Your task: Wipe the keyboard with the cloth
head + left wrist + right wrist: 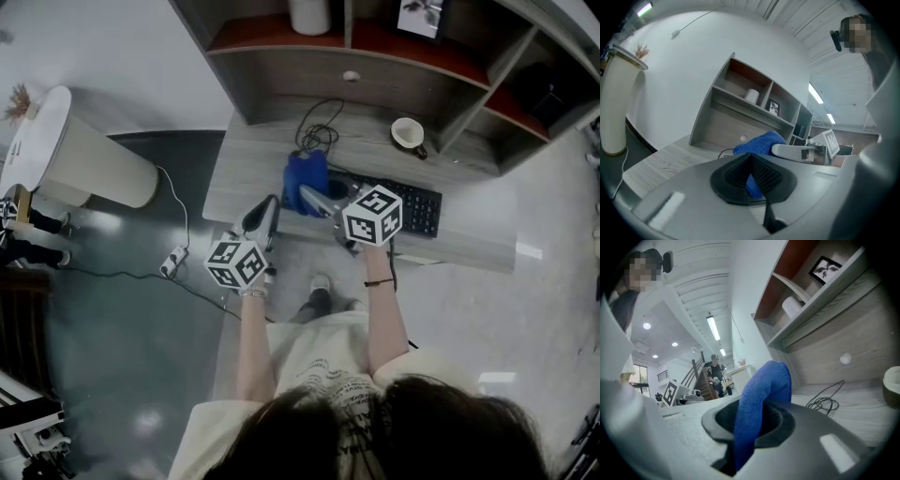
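**Your two hand-held grippers have the blue cloth at the worktop's front, left of the keyboard.**
The cloth (305, 180) is deep blue, nappy and bunched into a thick fold that arches up out of your right hand-held gripper (750, 420), whose jaws are clamped on it. Your left hand-held gripper (751, 176) is drawn in narrow, and a strip of the same blue sits between its pads. In the head view the cloth's lower edge is covered by the right gripper's fingers, so you cannot tell whether it touches the worktop (262, 159). The black keyboard (417, 208) lies just to the right. Its left end is hidden under your right gripper's marker cube, and only the right part shows.
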`<state>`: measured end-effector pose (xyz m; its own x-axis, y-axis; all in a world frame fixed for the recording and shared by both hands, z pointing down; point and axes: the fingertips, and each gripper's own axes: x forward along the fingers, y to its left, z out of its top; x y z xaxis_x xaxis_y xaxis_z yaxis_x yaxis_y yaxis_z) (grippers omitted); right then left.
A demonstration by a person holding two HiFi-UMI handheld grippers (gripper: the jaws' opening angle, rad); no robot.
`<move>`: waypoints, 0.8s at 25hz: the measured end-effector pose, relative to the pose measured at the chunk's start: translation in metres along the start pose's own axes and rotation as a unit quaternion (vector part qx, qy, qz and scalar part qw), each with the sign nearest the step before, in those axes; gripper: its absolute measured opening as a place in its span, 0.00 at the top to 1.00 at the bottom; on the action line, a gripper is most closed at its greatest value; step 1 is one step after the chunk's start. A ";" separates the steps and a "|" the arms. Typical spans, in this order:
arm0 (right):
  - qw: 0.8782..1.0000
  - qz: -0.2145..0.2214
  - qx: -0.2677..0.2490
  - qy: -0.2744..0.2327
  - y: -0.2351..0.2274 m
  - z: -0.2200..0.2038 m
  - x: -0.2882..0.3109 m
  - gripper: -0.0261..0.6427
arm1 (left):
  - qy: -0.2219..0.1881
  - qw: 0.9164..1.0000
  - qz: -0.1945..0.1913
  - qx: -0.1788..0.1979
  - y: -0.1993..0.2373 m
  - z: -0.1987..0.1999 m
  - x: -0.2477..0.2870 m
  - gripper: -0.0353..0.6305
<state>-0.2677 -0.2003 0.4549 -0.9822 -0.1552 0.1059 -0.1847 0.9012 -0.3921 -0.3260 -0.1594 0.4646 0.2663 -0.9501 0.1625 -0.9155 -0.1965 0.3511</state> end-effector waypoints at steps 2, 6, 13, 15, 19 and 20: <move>1.000 0.000 -0.008 -0.006 0.003 0.004 -0.010 0.87 | -0.008 1.000 -0.004 0.006 -0.011 0.003 0.000 0.94; 1.000 0.002 -0.021 -0.020 0.010 0.011 -0.025 0.87 | -0.014 1.000 -0.012 0.025 -0.030 0.008 -0.002 0.94; 0.999 0.011 -0.040 -0.028 0.027 0.016 -0.037 0.87 | -0.025 0.999 -0.013 0.039 -0.048 0.014 -0.013 0.94; 0.999 0.014 -0.044 -0.027 0.032 0.015 -0.038 0.87 | -0.029 0.999 -0.012 0.040 -0.051 0.015 -0.017 0.94; 0.998 0.017 -0.050 -0.030 0.039 0.018 -0.042 0.87 | -0.033 0.998 -0.013 0.043 -0.058 0.016 -0.021 0.94; 0.998 0.018 -0.051 -0.031 0.041 0.019 -0.043 0.87 | -0.033 0.998 -0.014 0.044 -0.060 0.016 -0.022 0.94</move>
<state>-0.2333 -0.1644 0.4171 -0.9890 -0.1437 0.0347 -0.1474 0.9428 -0.2991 -0.2822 -0.1307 0.4252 0.2747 -0.9572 0.0914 -0.9314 -0.2413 0.2726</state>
